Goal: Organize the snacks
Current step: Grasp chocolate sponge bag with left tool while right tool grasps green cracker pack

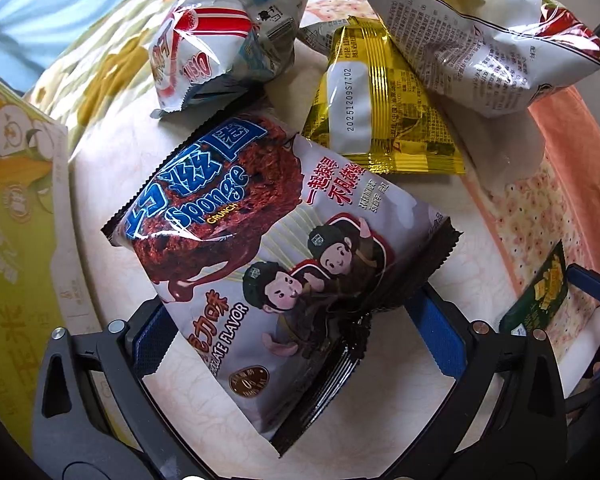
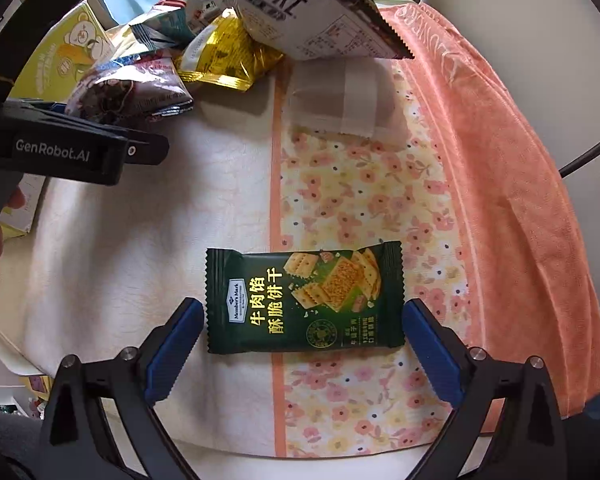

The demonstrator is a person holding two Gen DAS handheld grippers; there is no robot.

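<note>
Glossy crinkled plastic Sponge bag, shiny gold foil packet, matt floral cloth.

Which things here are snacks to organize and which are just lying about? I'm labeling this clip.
Snacks: Sponge Crunch bag, green cracker packet, gold packet, red-striped bag, TATRE bag.
Just lying about: floral cloth, orange towel, yellow bear box.

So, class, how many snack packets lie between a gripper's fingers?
2. The Sponge Crunch bag lies between the left fingers; the green cracker packet lies between the right fingers. None looks hidden there.
</note>
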